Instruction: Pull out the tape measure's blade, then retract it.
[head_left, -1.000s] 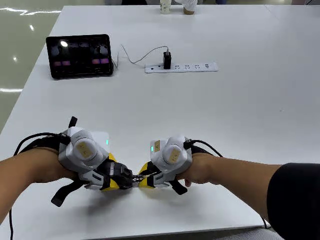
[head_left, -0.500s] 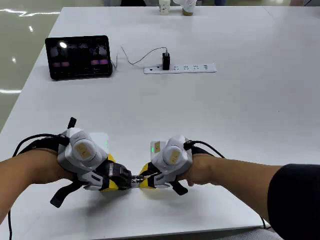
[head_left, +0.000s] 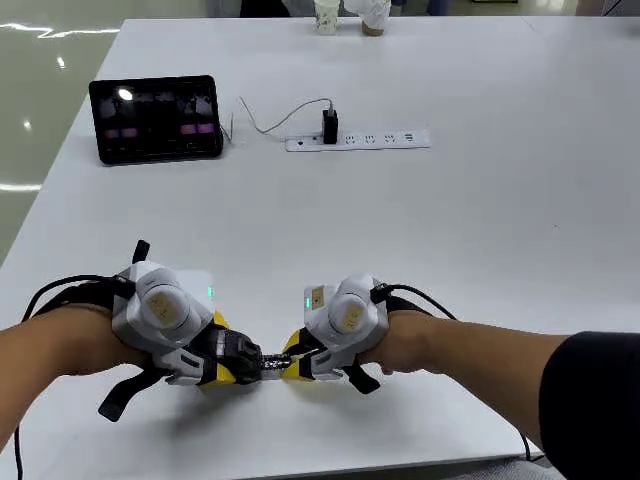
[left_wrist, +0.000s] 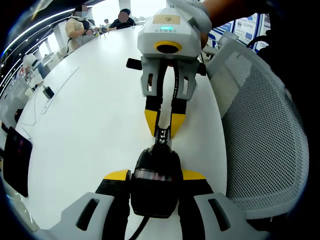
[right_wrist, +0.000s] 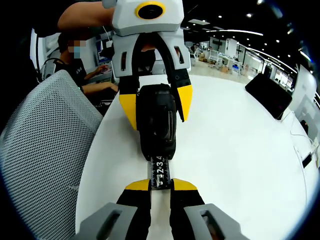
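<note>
A black tape measure (head_left: 240, 352) sits near the front edge of the white table (head_left: 420, 230). My left gripper (head_left: 225, 362) is shut on its case. In the left gripper view the case (left_wrist: 155, 182) fills the gap between the yellow-tipped jaws of my left gripper (left_wrist: 155, 175). My right gripper (head_left: 293, 360) faces it from the right, shut on the blade's end. In the right gripper view a short length of blade (right_wrist: 160, 172) with printed numbers runs from the case (right_wrist: 156, 125) into my right gripper (right_wrist: 161, 184). The two grippers are almost touching.
A dark tablet (head_left: 155, 117) stands at the far left. A white power strip (head_left: 358, 140) with a black plug (head_left: 328, 127) lies mid-table. Cups (head_left: 327, 14) stand at the far edge. A grey mesh chair (left_wrist: 255, 135) is beside the table's near edge.
</note>
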